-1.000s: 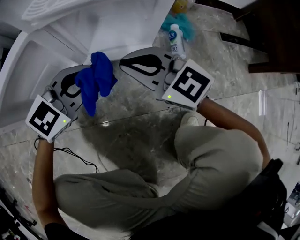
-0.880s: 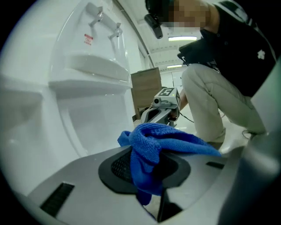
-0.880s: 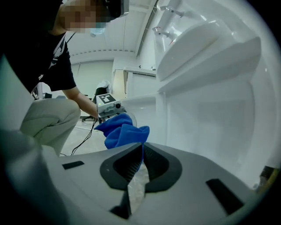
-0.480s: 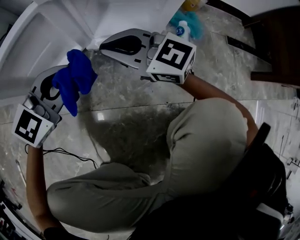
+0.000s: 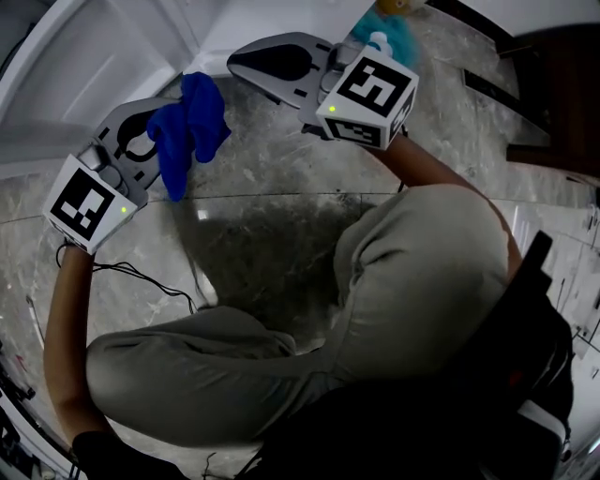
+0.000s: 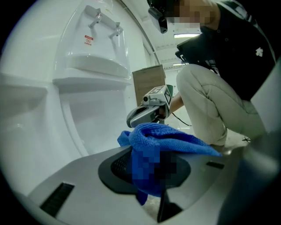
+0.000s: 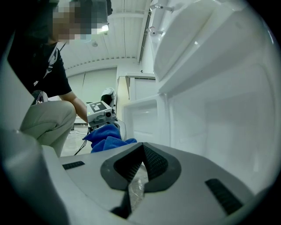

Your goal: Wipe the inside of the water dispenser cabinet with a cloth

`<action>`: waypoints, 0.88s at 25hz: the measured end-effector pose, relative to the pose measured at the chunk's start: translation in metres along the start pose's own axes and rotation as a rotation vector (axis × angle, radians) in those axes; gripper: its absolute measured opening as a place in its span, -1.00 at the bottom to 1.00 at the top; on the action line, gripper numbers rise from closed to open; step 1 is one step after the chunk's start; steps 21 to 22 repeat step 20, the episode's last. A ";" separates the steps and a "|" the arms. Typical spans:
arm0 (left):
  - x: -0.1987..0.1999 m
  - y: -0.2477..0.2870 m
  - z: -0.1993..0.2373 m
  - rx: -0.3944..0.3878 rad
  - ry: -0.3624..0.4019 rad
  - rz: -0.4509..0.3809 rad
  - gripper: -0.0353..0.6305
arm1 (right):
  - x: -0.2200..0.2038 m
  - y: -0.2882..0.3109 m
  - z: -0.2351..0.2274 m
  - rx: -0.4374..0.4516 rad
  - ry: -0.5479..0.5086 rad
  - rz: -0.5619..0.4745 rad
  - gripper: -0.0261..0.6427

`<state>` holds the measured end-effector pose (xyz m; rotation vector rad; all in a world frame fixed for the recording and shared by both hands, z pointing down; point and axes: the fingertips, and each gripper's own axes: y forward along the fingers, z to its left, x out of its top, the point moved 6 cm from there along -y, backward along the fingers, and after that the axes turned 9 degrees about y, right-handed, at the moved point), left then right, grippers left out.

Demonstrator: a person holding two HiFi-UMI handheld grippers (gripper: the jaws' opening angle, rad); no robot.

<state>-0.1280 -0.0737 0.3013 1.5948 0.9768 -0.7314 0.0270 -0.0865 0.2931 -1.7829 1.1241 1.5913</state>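
Note:
A blue cloth hangs bunched from my left gripper, whose jaws are shut on it; in the left gripper view the cloth covers the pads. The white water dispenser stands open at the upper left, close in front of both grippers. Its taps and drip ledge show above the cabinet opening. My right gripper is shut with nothing between its pads and points toward the dispenser. From the right gripper view, the cabinet's white recess lies ahead, with the cloth at the left.
A white spray bottle, a teal cloth and a yellow thing sit on the marble floor behind the right gripper. A black cable trails by the person's knee. Dark furniture stands at the right.
The left gripper has moved right and slightly up with the cloth, toward the dispenser. The right gripper has shifted a little to the right. The cloth stays gripped.

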 end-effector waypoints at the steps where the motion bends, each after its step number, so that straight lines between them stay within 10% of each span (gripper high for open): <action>1: 0.002 0.001 0.000 -0.011 0.008 0.005 -0.62 | 0.002 -0.001 0.001 0.000 0.001 0.001 -0.93; 22: 0.024 -0.002 0.001 -0.023 -0.099 -0.132 -0.62 | 0.004 -0.009 0.002 -0.012 0.011 0.007 -0.93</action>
